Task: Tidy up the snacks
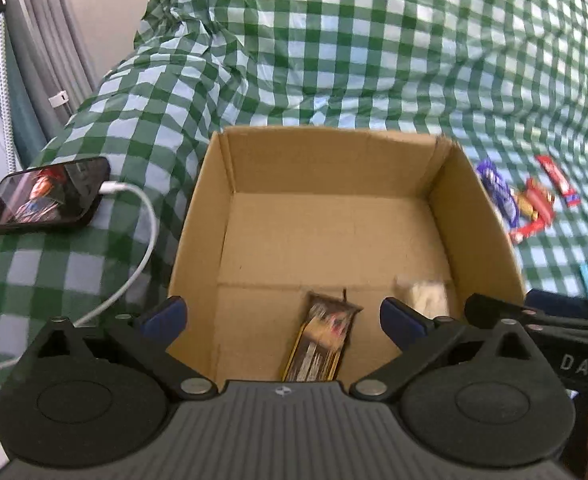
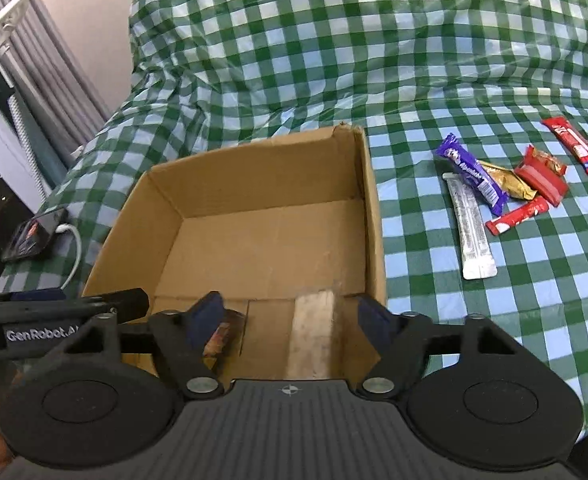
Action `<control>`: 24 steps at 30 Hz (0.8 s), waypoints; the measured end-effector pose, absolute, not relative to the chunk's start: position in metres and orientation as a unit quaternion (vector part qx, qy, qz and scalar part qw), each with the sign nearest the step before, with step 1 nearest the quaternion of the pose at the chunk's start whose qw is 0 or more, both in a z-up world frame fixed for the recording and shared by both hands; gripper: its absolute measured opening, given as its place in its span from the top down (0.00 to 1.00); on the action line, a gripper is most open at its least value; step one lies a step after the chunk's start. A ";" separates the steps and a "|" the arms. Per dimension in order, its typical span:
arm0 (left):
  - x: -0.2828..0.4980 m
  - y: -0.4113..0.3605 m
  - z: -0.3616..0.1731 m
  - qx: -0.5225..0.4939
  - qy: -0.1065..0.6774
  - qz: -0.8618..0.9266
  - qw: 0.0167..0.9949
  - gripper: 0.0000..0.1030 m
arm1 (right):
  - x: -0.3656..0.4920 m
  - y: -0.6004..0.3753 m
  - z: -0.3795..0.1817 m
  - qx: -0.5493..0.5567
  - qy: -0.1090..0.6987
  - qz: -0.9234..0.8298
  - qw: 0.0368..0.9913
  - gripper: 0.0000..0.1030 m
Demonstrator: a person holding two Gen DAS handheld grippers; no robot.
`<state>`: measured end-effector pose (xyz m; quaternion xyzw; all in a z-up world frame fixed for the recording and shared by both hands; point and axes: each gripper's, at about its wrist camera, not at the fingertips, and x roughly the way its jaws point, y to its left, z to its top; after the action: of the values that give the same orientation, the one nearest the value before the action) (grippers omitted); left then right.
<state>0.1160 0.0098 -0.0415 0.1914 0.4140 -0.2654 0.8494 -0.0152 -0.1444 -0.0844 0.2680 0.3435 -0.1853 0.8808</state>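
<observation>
box: open cardboard box point(image 1: 325, 216) sits on the checked cloth point(image 1: 333, 40); I read it as the bin for the snacks, so both tongs are working over its near edge.
dark bar: brown-and-gold bar point(image 1: 321, 344) lies on the box floor at the near wall, between the left tong's fingers but not touched by either pad.
pale bar: whitish bar point(image 2: 313, 332) is in the box's near right part, between the right tong's fingers; blurred, so I cannot tell whether it has settled or is dropping.
left tong point(image 1: 282, 314): jaws spread wide, nothing gripped; I take this as a release over the box.
right tong point(image 2: 290, 312): jaws apart, pads clear of the pale bar on both sides.
loose snacks: purple bar point(image 2: 471, 174), silver bar point(image 2: 469, 228), gold packet point(image 2: 505, 184) and red packs point(image 2: 541, 178) lie in a cluster on the cloth right of the box, well apart from both tongs; these are left to collect.
phone: phone point(image 1: 44, 196) with a white cable point(image 1: 134, 240) lies left of the box, no part of the job.
pose: both tongs tilt down and forward into the box, side by side, left beside right; a hand shows at each frame's lower corner.
</observation>
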 end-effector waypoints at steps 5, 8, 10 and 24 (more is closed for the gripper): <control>0.081 0.033 -0.042 0.190 0.440 -0.256 0.840 0.00 | -0.041 -0.116 -0.078 0.258 0.367 -0.176 0.876 0.15; 0.060 0.051 -0.041 0.180 0.455 -0.250 0.835 0.00 | -0.062 -0.096 -0.070 0.250 0.371 -0.175 0.877 0.14; 0.047 0.061 -0.037 0.175 0.459 -0.246 0.836 0.00 | -0.074 -0.085 -0.062 0.242 0.368 -0.174 0.881 0.14; -0.023 0.094 0.006 0.165 0.399 -0.241 0.869 0.00 | -0.139 -0.037 -0.020 0.198 0.311 -0.190 0.910 0.09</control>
<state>-0.0231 0.0943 0.0056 0.1647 0.3985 -0.2411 0.8695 -0.1387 -0.0373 -0.0197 0.1975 0.3107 -0.1897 0.9102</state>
